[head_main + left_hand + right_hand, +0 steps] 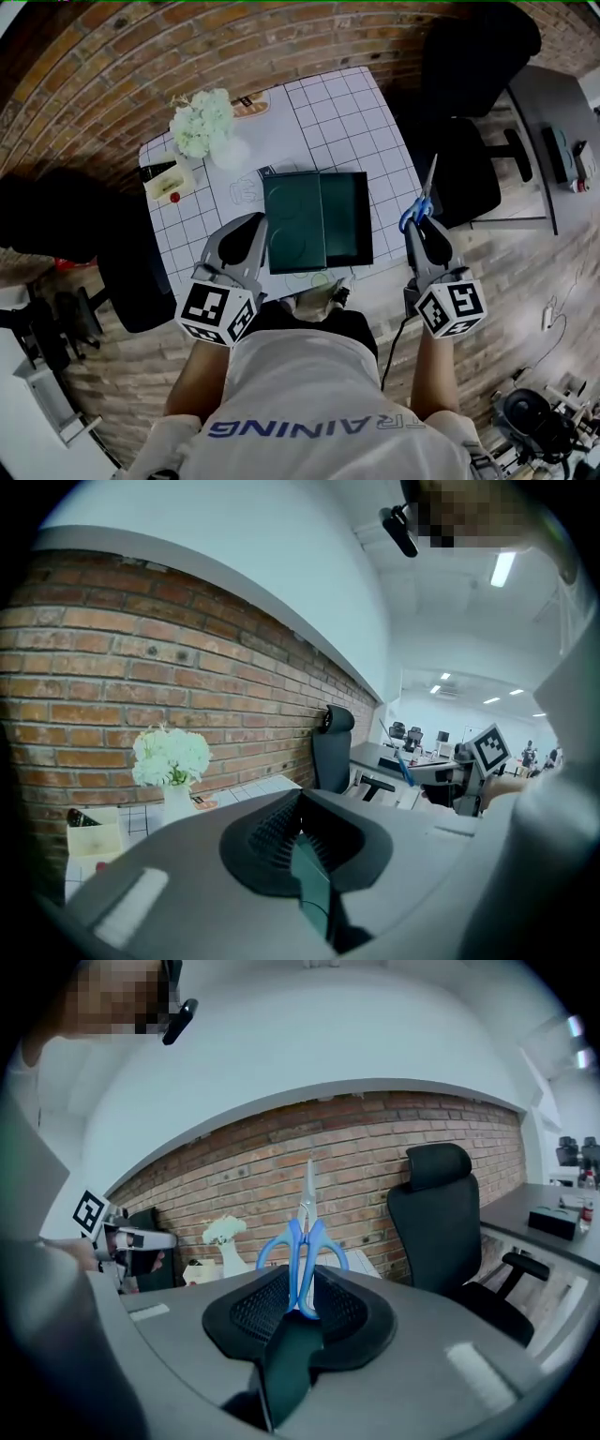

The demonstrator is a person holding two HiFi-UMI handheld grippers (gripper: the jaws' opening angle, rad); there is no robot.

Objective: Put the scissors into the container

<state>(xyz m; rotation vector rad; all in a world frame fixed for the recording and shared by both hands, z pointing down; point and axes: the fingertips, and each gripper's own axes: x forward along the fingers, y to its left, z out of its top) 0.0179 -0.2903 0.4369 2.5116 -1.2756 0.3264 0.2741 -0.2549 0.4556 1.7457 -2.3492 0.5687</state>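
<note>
Blue-handled scissors (pixel 420 202) (pixel 303 1246) stand with the blades pointing up and away, handles clamped in my right gripper (pixel 424 223) (pixel 298 1309), which is raised to the right of the table. The dark green container (pixel 317 221) lies open near the table's front edge; both halves look empty. My left gripper (pixel 246 239) (pixel 298 841) hovers just left of the container with its jaws together and nothing between them.
On the white gridded table (pixel 352 108), a vase of white flowers (pixel 202 122) and a small cream box (pixel 169 180) sit at the back left. Black office chairs (pixel 473 112) stand right of the table. A brick wall (pixel 281 1166) runs behind it.
</note>
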